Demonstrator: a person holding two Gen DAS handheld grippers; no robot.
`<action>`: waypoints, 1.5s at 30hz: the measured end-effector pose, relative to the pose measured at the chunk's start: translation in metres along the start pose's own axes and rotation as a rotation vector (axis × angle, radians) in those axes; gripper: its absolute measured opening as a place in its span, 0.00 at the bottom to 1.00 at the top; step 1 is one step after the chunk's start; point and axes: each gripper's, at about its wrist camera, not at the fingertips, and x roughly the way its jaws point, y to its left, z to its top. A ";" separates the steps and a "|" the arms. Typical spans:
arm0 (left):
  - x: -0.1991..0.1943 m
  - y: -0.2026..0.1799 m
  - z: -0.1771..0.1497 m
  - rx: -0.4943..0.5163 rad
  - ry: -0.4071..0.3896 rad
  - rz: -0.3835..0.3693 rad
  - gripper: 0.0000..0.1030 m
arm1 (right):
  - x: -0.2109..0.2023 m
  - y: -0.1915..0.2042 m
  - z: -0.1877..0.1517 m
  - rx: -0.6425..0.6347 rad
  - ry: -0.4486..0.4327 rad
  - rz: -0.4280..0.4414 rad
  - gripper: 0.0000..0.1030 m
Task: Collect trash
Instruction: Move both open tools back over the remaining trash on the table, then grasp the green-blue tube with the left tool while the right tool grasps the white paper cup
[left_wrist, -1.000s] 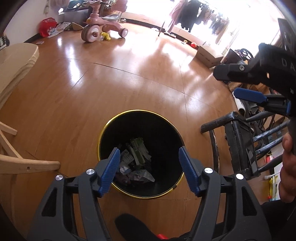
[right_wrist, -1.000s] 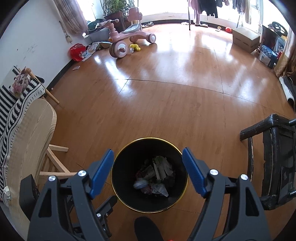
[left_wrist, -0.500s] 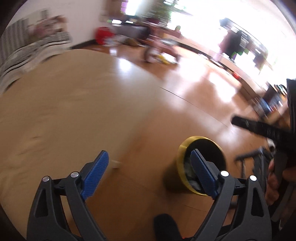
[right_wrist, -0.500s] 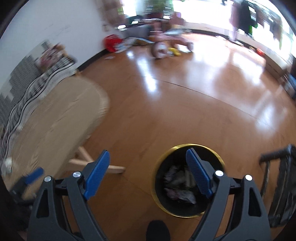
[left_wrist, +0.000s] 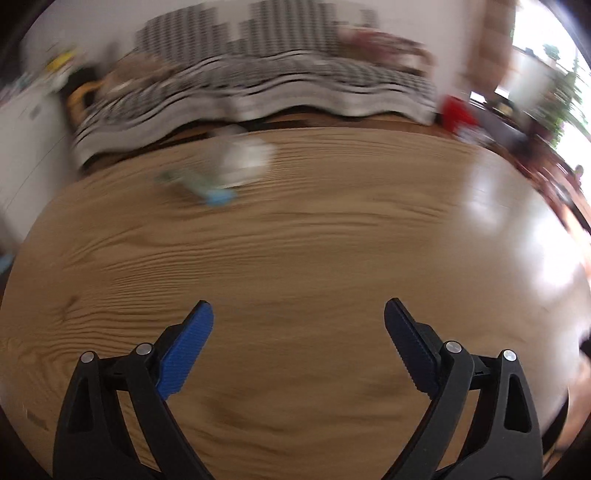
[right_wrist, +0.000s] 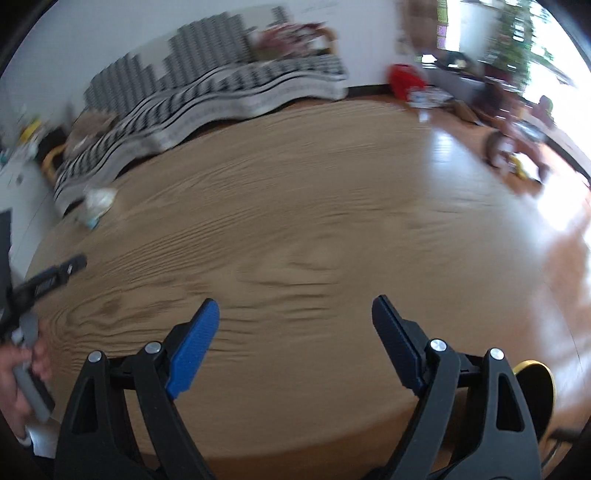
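Two tools, left tool (left_wrist: 297, 321) with jaws opening, right tool (right_wrist: 295, 317) spread, both empty; crumpled trash (left_wrist: 236, 162) lies ahead-left near worktop (left_wrist: 332, 240) far edge, closer to left tool.

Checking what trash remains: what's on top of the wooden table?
On the wooden table, a blurred cluster of trash near its far edge: white crumpled pieces and something light blue. Blur hides what they are. Otherwise bare.

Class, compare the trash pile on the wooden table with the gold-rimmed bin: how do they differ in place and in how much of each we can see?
The trash pile lies on the table's far side; the bin stands below the near edge. The pile shows whole but blurred, whitish and blue; the bin shows only part of its gold rim, behind the right gripper. Both are clear of that gripper's open jaws.
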 end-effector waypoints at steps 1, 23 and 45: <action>0.007 0.015 0.004 -0.034 0.003 0.025 0.88 | 0.007 0.016 0.001 -0.013 0.008 0.018 0.79; 0.104 0.111 0.081 -0.099 0.074 0.089 0.90 | 0.073 0.154 0.010 -0.179 0.080 0.256 0.81; 0.097 0.167 0.078 -0.196 0.009 0.034 0.94 | 0.224 0.379 0.143 -0.141 0.208 0.320 0.61</action>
